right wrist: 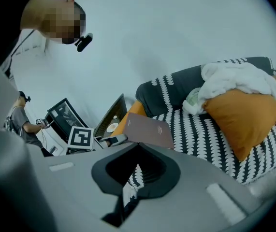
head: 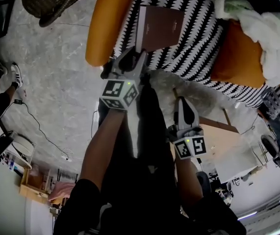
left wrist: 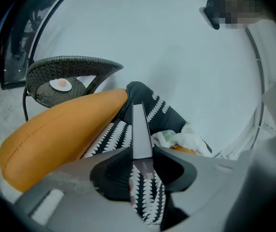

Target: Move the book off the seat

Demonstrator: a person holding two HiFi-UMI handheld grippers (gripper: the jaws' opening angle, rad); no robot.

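1. The book (head: 157, 27) is in the upper middle of the head view, pinched by its lower edge in the left gripper (head: 139, 52). In the left gripper view it's edge-on, squeezed right between the jaws, which stand roughly halfway apart on it.
2. It looks lifted and tilted over the left end of the black-and-white seat (head: 198, 48), just beside the orange armrest (head: 105, 23). I can't tell whether the far corner is fully clear of the fabric.
3. The right gripper (head: 181, 102) hangs lower in the frame, well apart from the book. Its jaws are together with nothing in them.
4. Biggest risk imo: the grip is on one edge only, so the whole weight hangs out past the jaws. A quick swing could make the book pivot or slide out and flop back onto the seat.
5. The cover looks smooth, so slipping gets likelier if the squeeze eases at all.
6. Swinging toward the left of the frame could clip the armrest, or the wicker chair (left wrist: 70, 76) past it, and knock the book loose.
7. The orange cushion (right wrist: 244, 112) and white blanket (head: 262, 33) are off to the right, so they're no trouble unless the book heads that way.
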